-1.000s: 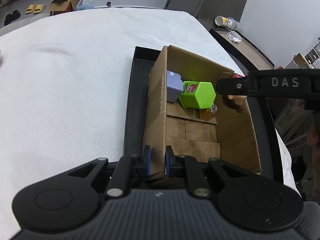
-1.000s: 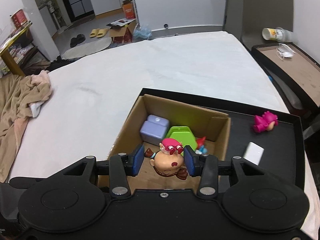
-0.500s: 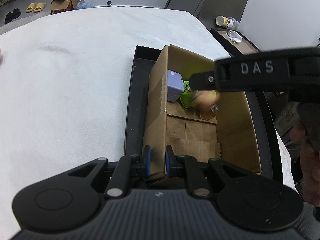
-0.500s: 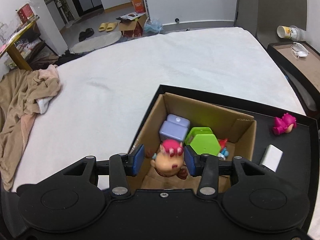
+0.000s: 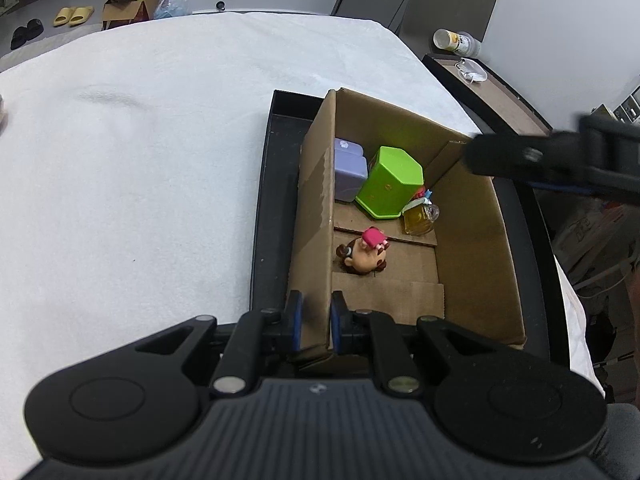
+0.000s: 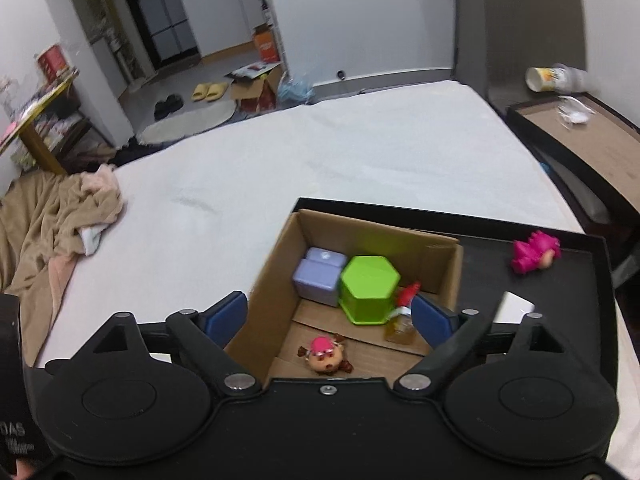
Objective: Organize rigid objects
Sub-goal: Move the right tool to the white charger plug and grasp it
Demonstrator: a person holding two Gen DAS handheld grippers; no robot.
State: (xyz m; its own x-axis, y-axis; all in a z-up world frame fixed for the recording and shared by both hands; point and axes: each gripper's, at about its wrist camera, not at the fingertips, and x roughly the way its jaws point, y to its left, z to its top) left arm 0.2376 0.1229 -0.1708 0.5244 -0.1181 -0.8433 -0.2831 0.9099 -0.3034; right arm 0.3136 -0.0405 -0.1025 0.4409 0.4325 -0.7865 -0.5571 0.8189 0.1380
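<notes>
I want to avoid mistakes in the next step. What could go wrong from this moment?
1. The left gripper clamps only one thin wall of the cardboard box; pulling may bend it or tip the box.
2. The pink toy and white block lie on the black tray close beside the box; reaching for them, the open right gripper may knock it.

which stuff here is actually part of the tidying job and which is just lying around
Part of the job:
cardboard box
doll head
green hexagonal container
lilac case
amber bottle
pink toy
white block
black tray

Lying about:
tan blanket
paper cup
yellow slippers
</notes>
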